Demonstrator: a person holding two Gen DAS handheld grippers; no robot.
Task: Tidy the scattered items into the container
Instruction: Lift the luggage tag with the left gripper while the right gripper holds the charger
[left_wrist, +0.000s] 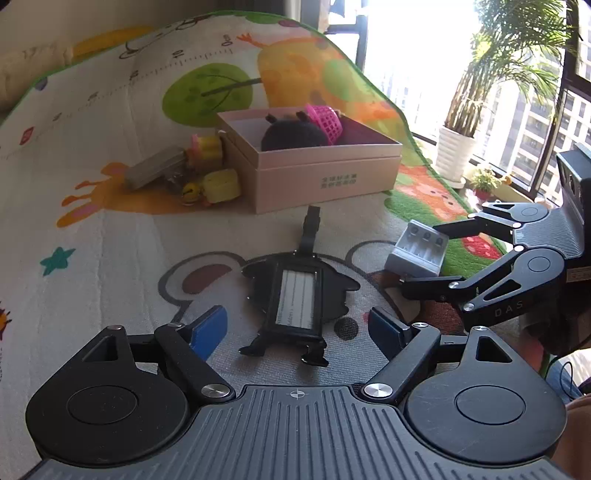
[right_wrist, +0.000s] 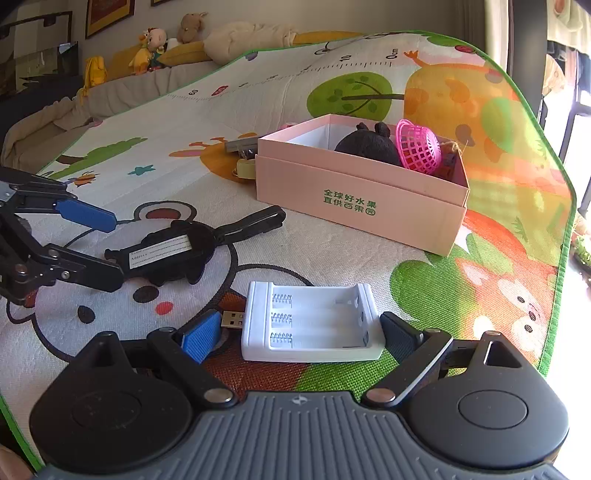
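sofa toys (right_wrist: 166, 40) appear only from right wrist.

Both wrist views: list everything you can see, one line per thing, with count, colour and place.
Cardboard box: one, pale pink with green print, far on the mat.
Plush toy: one, black, inside the box.
Plastic mesh basket: one, pink, inside the box beside the plush.
Luggage tag with strap: one, black with a white label, flat on the mat between the left gripper's fingers.
Battery charger: one, white, empty, USB plug at its side, on the mat between the right gripper's fingers.
Small clutter: several pieces, yellow and grey, on the mat left of the box.
Play mat: one, cartoon print, green edge.
Potted palm: one, white pot, by the window.
Left gripper: open.
Right gripper: open.
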